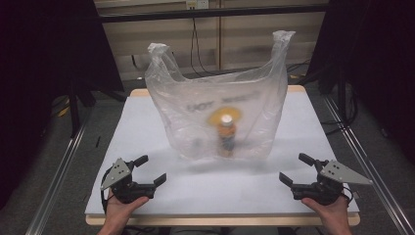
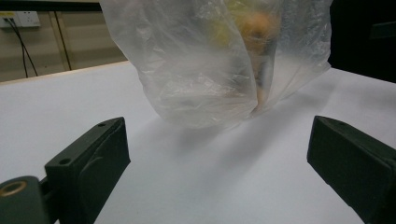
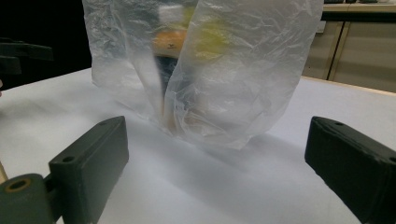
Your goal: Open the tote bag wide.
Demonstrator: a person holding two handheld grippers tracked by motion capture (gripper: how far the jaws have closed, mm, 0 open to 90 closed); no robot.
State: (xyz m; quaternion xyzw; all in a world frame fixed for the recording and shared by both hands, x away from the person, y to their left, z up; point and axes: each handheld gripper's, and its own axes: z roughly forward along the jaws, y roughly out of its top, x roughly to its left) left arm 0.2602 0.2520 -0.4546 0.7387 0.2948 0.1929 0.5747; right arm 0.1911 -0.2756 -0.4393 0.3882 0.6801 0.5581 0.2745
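Two claws are in my hands, and both sit near my edge of the white table. My left claw is at the near left. Its jaws are spread wide with nothing between them. My right claw is at the near right. Its jaws are spread wide too, and they hold nothing.

Farther off, in the middle of the table, a thin see-through plastic bag stands up by itself. Its two handles stick up, one on the left and one on the right. Dark letters run across its front, but they are too blurry for me to read.

Inside the bag a small bottle stands upright. It has a white cap, and there is a yellow shape behind its top.

Both claws are well apart from the bag, one on each side of it. From my left claw's camera the bag rises just past the open jaws. From my right claw's camera the bag does the same.
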